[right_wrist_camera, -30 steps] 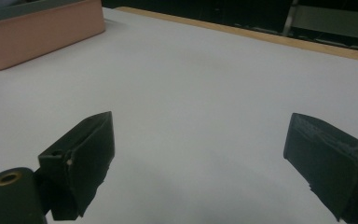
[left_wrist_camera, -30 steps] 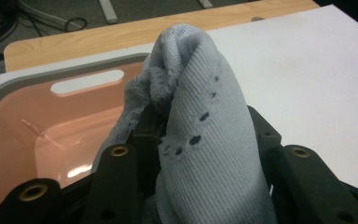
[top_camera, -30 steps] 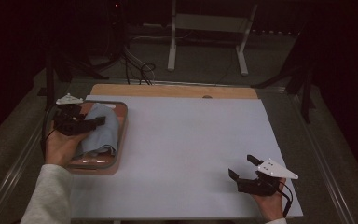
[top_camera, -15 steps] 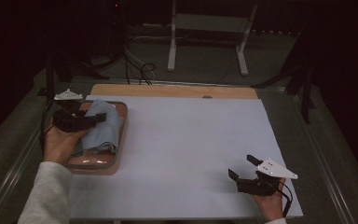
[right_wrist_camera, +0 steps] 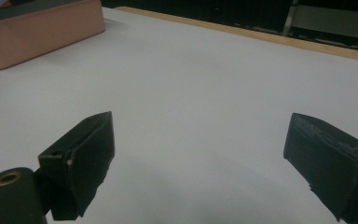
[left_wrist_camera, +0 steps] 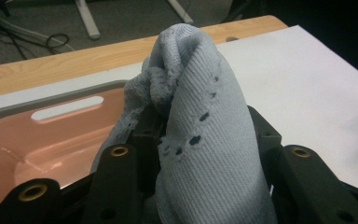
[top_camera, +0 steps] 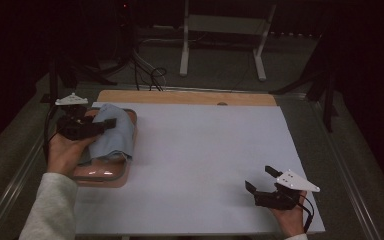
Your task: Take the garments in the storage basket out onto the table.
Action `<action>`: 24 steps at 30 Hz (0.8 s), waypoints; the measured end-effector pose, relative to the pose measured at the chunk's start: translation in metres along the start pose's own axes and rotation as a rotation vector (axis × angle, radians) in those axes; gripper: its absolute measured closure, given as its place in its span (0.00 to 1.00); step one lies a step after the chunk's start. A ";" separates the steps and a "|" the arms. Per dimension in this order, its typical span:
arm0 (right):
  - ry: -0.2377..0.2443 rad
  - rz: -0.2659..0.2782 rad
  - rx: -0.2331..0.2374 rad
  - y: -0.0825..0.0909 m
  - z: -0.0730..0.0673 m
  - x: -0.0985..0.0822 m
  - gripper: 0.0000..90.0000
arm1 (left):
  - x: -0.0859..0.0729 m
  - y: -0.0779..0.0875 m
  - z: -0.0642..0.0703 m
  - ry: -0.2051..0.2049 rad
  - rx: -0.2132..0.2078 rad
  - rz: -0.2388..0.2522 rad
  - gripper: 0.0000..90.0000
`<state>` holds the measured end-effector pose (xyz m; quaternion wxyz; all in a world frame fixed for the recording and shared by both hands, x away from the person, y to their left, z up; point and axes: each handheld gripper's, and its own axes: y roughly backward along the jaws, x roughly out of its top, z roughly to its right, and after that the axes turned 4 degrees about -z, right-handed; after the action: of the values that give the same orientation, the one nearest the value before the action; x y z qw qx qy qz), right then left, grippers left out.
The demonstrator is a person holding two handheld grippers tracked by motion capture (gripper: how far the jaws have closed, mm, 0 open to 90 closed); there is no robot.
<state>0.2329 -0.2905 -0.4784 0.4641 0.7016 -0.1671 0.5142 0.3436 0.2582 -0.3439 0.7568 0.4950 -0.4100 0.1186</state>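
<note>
- The left gripper [top_camera: 111, 122] holds its fingers [left_wrist_camera: 121, 154] clamped on a bunched fold of a pale blue-grey knitted cloth [left_wrist_camera: 200, 135], seen in the left gripper view rising as a peak between the two black jaws.
- Small dark holes dot the ribbed face of the cloth, and its edge looks ragged on the side nearer the tub.
- In the high view the cloth [top_camera: 111, 137] drapes from the grip down into a salmon-pink plastic tub [top_camera: 100, 175], which sits at the left edge of the tabletop [top_camera: 205, 160].
- The left hand [top_camera: 67, 150] wraps the gripper body from below, a light grey sleeve [top_camera: 47, 210] running back to the bottom of the frame.
- The tub [left_wrist_camera: 42, 140] has a grey rim with a slotted handle opening, and its glossy inner floor shows beside the jaws in the left gripper view.
- The right gripper [top_camera: 261, 180] rests low at the near right corner of the tabletop, its fingers [right_wrist_camera: 81, 158] well apart with nothing between them.
- The right gripper view looks across the bare white surface [right_wrist_camera: 205, 93] to the tub [right_wrist_camera: 37, 37] at the far left.
- The right hand [top_camera: 287, 217] cradles that gripper from beneath, well apart from the tub and cloth.
- A strip of light wood [top_camera: 185, 97] edges the far side of the white sheet.
- Beyond it, cables [top_camera: 147, 75] and a white metal stand [top_camera: 220, 45] sit on the dim floor.
</note>
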 end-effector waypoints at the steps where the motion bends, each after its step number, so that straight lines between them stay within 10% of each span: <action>1: 0.000 0.000 0.000 0.000 0.000 0.000 0.10 | 0.000 0.000 0.000 0.000 0.000 0.000 0.65; 24: 0.003 -0.002 0.001 0.000 0.001 0.000 0.10 | 0.022 -0.018 0.044 -0.039 -0.117 0.057 0.65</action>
<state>0.2335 -0.2911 -0.4787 0.4647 0.7011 -0.1653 0.5150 0.3462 0.2076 -0.3323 0.7726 0.4404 -0.4447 0.1064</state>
